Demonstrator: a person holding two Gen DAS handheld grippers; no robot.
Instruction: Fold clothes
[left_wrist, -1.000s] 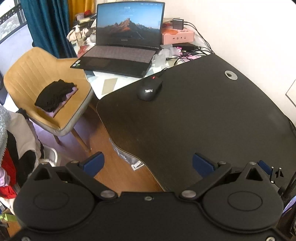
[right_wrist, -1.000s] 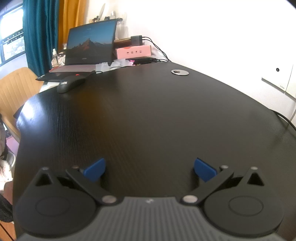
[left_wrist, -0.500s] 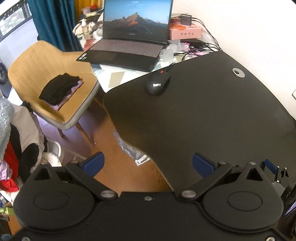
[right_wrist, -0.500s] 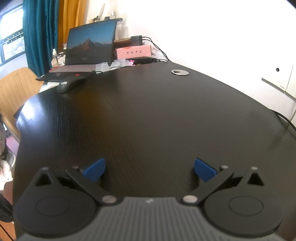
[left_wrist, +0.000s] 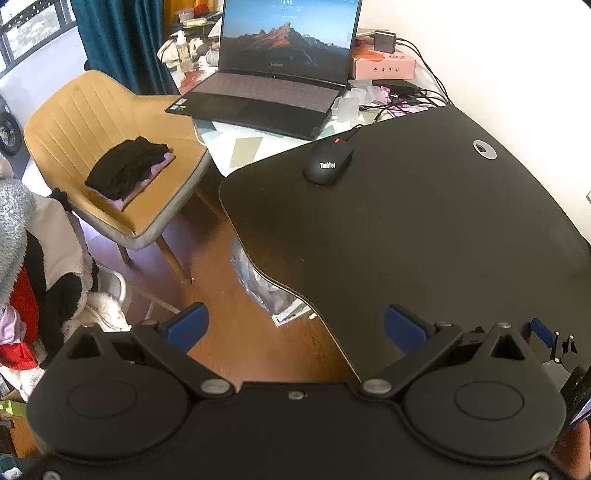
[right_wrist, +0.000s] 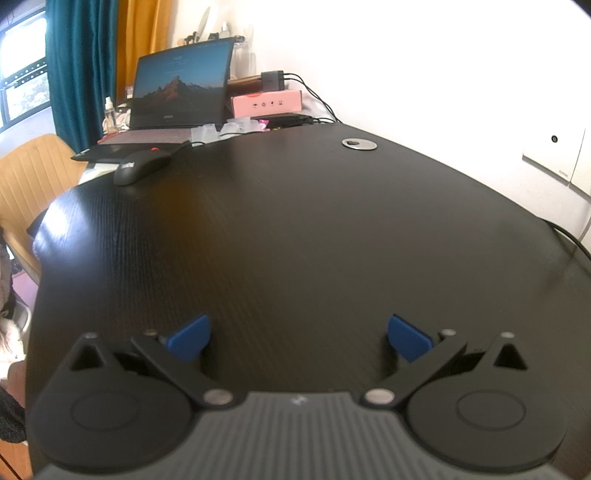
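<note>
— Item one, left gripper (left_wrist: 293, 325): blue pads spread wide, nothing between them. It hangs over the desk's near-left edge, half above the wooden floor (left_wrist: 236, 332).

— Any change in it?

— Over the last second it has risen and swung leftward; the yellow chair (left_wrist: 92, 122) and the heap at the far left now sit further into its view. Jaws as wide as before.

— Item two?

— Right gripper (right_wrist: 298, 338): equally wide apart, empty, low over the black desk (right_wrist: 314, 229). No movement noted; its view matches the earlier one.

— And the clothes?

— Two lots. Folded dark garment (left_wrist: 127, 170) on a pale lilac piece, resting on the chair seat. Unsorted pile of garments (left_wrist: 33, 266), grey fleece, white, red, draped at the far left, beside the chair.

— Desk contents?

— Mouse (left_wrist: 327, 164), laptop (left_wrist: 273, 74), pink box (left_wrist: 382, 66), cables. No cloth on the desk.

— Meaning?

— Likely the left gripper is turning toward the pile to fetch the next piece; the desk is ready for folding.
</note>
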